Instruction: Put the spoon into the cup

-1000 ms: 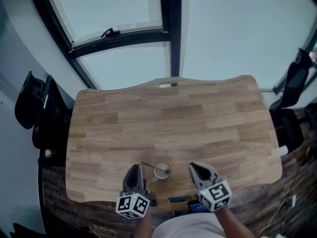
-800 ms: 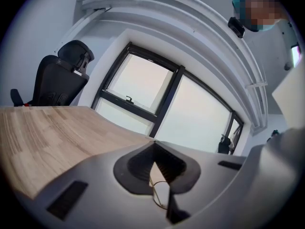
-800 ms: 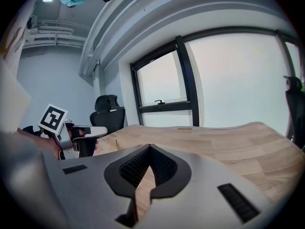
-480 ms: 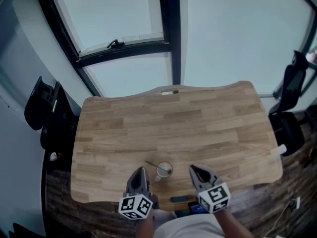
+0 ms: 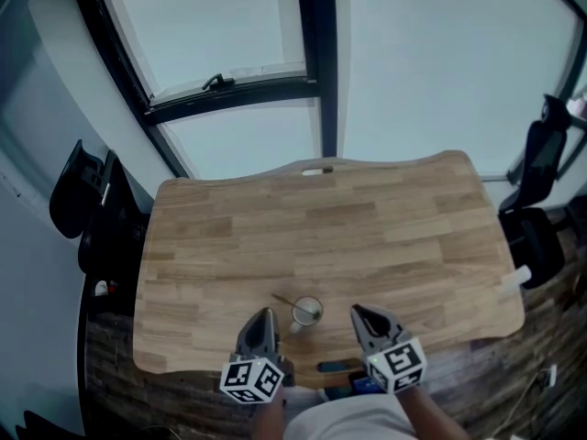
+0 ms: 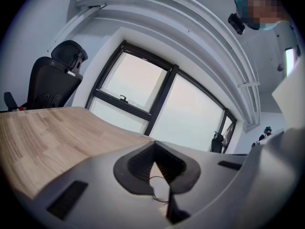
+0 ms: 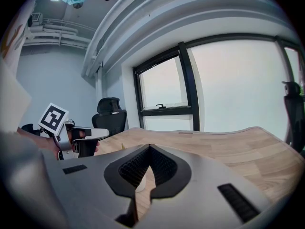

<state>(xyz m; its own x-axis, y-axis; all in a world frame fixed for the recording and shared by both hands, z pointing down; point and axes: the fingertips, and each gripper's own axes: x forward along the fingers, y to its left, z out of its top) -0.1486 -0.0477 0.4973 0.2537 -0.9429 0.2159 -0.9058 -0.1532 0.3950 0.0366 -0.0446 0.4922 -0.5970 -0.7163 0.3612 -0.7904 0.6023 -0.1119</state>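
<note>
A small pale cup [image 5: 306,312] stands near the front edge of the wooden table [image 5: 367,227]. The spoon [image 5: 284,300] rests in it, its handle leaning out to the upper left. My left gripper [image 5: 264,315] sits just left of the cup, jaws shut on nothing. My right gripper [image 5: 359,312] is a little right of the cup, apart from it, and also shut and empty. In the left gripper view the jaws [image 6: 153,152] meet at their tips. The right gripper [image 7: 149,148] frames a sliver of the cup [image 7: 140,182], with the left gripper [image 7: 78,138] at its left.
Black office chairs stand left of the table [image 5: 83,209] and at the right [image 5: 541,154]. Large windows [image 5: 229,35] lie beyond the far edge. A small dark flat object [image 5: 332,368] lies at the table's near edge between the grippers.
The head view has shifted, showing more window. The left gripper looks narrower than a second ago. Both grippers stay beside the cup, and the spoon stays in it.
</note>
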